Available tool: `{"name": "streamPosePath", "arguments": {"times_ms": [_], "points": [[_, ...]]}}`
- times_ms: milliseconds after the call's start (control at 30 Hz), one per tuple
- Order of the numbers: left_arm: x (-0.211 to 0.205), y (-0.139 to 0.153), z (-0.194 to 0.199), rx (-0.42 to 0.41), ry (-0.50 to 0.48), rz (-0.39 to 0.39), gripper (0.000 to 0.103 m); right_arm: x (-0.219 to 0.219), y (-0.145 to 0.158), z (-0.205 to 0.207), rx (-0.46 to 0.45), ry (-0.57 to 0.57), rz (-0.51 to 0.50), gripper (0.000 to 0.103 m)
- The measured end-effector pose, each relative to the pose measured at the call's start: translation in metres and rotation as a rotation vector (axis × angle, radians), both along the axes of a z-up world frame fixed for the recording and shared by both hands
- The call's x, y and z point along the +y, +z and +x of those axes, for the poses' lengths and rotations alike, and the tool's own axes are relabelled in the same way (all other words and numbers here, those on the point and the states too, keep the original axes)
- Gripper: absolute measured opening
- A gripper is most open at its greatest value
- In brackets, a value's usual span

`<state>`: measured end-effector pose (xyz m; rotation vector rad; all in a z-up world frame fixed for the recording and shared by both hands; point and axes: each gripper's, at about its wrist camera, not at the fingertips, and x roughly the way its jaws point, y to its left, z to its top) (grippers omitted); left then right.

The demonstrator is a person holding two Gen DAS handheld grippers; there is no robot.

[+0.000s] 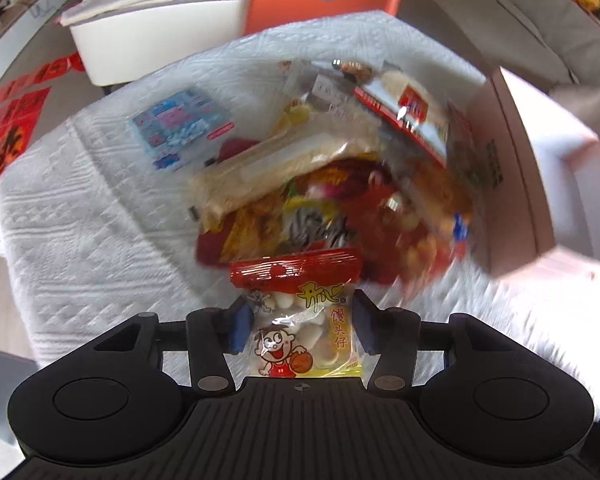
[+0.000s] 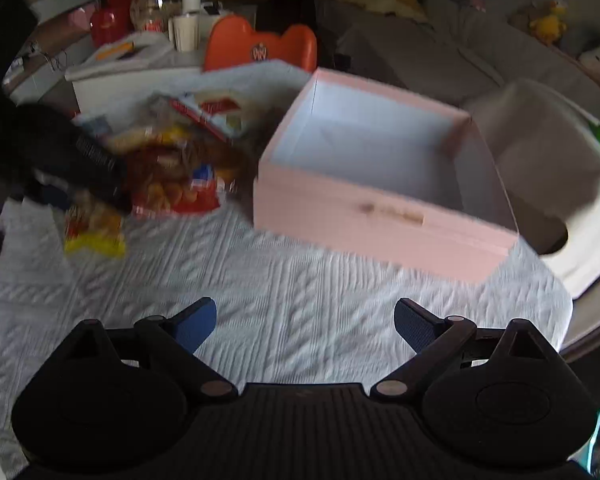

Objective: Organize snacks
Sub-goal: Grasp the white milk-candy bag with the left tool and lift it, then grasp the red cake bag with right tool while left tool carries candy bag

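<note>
Upright, snack packet (image 1: 300, 316) in left gripper (image 1: 300, 326), red seal away.

The left wrist view is bright and evenly daylit, yet motion blur smears the heap of colourful snack packets (image 1: 332, 168) and the pink cardboard box (image 1: 512, 168); only the small clear cartoon-printed snack bag (image 1: 300, 320) near the lens stays sharp, with glare on its film. The right wrist view is dim, blurred, darkest along its top and left. Both bend strongly at the edges.
</note>
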<state>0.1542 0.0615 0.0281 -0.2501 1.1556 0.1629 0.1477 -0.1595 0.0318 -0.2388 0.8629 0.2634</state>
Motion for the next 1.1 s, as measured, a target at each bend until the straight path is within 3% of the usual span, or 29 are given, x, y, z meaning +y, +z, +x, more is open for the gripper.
{"name": "streamPosePath", "arguments": {"times_ms": [133, 333, 500, 567, 600, 633, 667, 733, 767, 800, 867, 933, 1000, 1100], "points": [[0.004, 0.000, -0.027, 0.030, -0.024, -0.019, 0.055, 0.016, 0.008, 0.053, -0.014, 0.063, 0.043, 0.099], [0.017, 0.006, -0.068, 0.025, 0.050, -0.095, 0.055, 0.065, -0.010, 0.092, 0.150, 0.245, 0.179, 0.098], [0.022, 0.011, -0.085, 0.026, 0.081, -0.173, 0.055, 0.104, -0.031, 0.101, 0.175, 0.203, 0.143, 0.098], [0.022, 0.012, -0.088, 0.022, 0.070, -0.199, 0.055, 0.104, -0.030, 0.092, 0.155, 0.241, 0.112, 0.086], [0.021, 0.010, -0.087, 0.024, 0.065, -0.213, 0.055, 0.100, -0.028, 0.084, 0.157, 0.269, 0.105, 0.068], [0.020, 0.009, -0.087, 0.028, 0.058, -0.228, 0.055, 0.094, -0.028, 0.076, 0.185, 0.297, 0.101, 0.044], [0.019, 0.008, -0.087, 0.032, 0.046, -0.241, 0.055, 0.086, -0.029, 0.068, 0.229, 0.319, 0.090, 0.042], [0.014, 0.005, -0.085, 0.036, 0.015, -0.259, 0.055, 0.065, -0.029, 0.039, 0.193, 0.350, 0.006, 0.043], [0.012, 0.003, -0.083, 0.039, 0.000, -0.263, 0.055, 0.055, -0.028, 0.026, 0.165, 0.357, -0.022, 0.048], [0.010, 0.000, -0.081, 0.042, -0.017, -0.263, 0.055, 0.047, -0.027, 0.017, 0.154, 0.342, -0.057, 0.062], [0.010, -0.001, -0.077, 0.042, -0.037, -0.253, 0.055, 0.035, -0.021, 0.010, 0.158, 0.275, -0.072, 0.067], [0.015, 0.001, -0.074, 0.026, -0.051, -0.246, 0.055, 0.027, -0.007, 0.014, 0.191, 0.180, 0.023, 0.071], [0.023, 0.003, -0.073, 0.014, -0.062, -0.218, 0.055, 0.026, 0.003, 0.027, 0.240, 0.066, 0.151, 0.083], [0.039, 0.004, -0.075, 0.024, -0.062, -0.206, 0.055, 0.042, -0.001, 0.060, 0.333, -0.144, 0.321, 0.084]]}}
